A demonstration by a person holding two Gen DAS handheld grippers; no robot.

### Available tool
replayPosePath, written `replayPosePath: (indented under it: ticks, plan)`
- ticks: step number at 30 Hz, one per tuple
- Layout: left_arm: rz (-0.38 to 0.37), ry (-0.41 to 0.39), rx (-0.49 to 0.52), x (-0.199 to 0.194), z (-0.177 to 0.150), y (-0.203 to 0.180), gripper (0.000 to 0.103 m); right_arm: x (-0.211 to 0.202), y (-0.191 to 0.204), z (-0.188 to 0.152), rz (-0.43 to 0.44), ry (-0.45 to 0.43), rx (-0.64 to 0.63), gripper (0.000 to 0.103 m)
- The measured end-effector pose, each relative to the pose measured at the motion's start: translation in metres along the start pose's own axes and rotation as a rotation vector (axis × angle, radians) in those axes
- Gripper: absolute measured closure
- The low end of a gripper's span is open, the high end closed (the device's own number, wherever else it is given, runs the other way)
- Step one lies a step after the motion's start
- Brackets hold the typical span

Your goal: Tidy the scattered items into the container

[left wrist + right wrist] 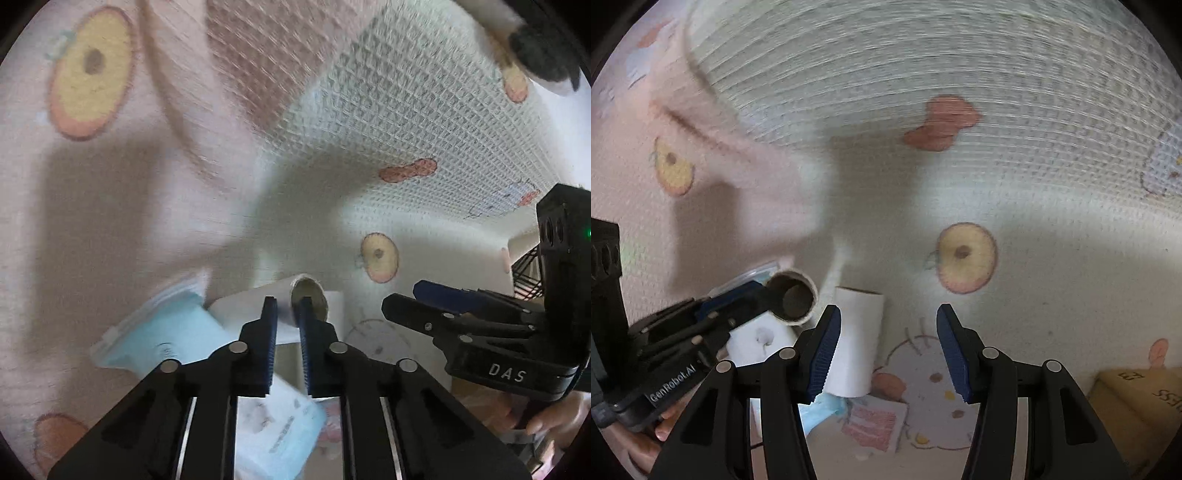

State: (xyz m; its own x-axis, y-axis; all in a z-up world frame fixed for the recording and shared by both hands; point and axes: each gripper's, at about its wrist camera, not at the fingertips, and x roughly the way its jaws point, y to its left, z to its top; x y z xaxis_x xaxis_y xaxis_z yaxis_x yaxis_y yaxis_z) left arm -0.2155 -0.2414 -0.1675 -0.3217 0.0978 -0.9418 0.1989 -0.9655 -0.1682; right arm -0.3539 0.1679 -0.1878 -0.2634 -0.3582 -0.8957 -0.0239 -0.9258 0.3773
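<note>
Main worry: the left gripper (288,306) only has the paper roll (236,314) by its wall. One of its fingers is down inside the cardboard core and the other is outside, clenched on that thin layer. I'd guess the roll could swing or slip off once lifted, or the paper could crush or unwind. It's also touching the blue tissue pack (173,332) just left of the fingers, so that might get dragged along.

The right gripper (888,314) is released with nothing gripped. A second roll (857,343) lies right by its left finger, more beside it than between the two, so closing from here would probably just knock it away across the printed cloth (1034,221).

Containers: a black wire basket (526,266) peeks in far right of the left fingers, and I can't tell what's in it. There's a cardboard box (1134,395) off to the right of the right fingers, contents hidden too.
</note>
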Motion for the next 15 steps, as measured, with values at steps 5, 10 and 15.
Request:
replayPosePath:
  ticks: [5, 10, 15]
  plan:
    - [-0.088, 0.015, -0.083, -0.009, -0.020, 0.024, 0.094, 0.000, 0.026, -0.008, 0.084, 0.001, -0.088, 0.052]
    - [-0.079, -0.045, -0.117, -0.009, -0.035, 0.024, 0.094, 0.013, 0.049, -0.013, 0.069, 0.029, -0.188, 0.053]
    - [-0.081, -0.030, -0.082, -0.004, -0.039, 0.022, 0.094, 0.015, 0.066, -0.023, 0.069, 0.035, -0.308, 0.078]
